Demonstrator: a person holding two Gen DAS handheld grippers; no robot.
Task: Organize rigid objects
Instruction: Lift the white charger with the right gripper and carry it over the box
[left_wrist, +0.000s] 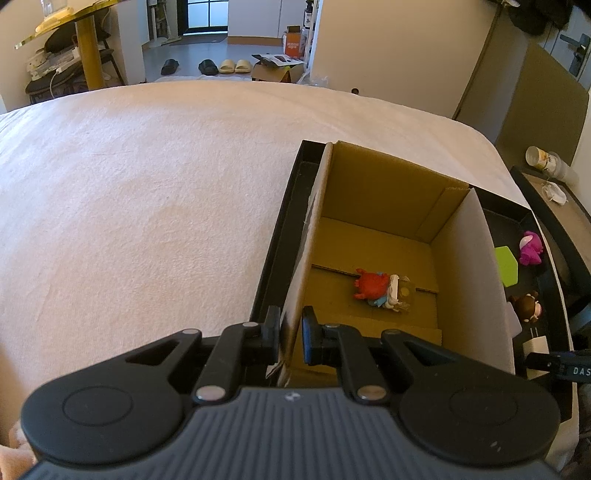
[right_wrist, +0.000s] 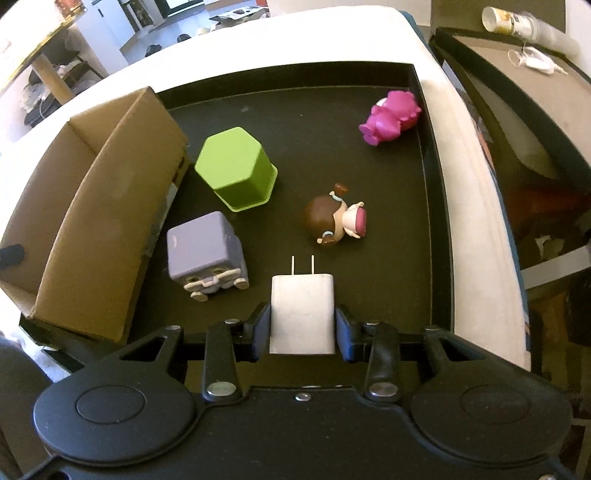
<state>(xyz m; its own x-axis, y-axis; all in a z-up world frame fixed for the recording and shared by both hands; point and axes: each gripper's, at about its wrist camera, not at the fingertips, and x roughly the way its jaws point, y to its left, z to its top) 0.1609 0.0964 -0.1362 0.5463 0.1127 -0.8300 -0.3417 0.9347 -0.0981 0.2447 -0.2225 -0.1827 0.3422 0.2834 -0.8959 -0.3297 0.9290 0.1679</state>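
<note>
My left gripper is shut on the near left wall of an open cardboard box, which stands in a black tray. On the box floor lie a red crab toy and a small white-and-blue figure. My right gripper is shut on a white charger plug, prongs pointing away, low over the tray floor. Around it in the tray are a purple block figure, an upturned green hexagonal cup, a brown-haired doll and a magenta toy.
The tray rests on a bed with a pale sheet. The box fills the tray's left side. To the right of the bed stands a dark-rimmed side table with a can and a face mask.
</note>
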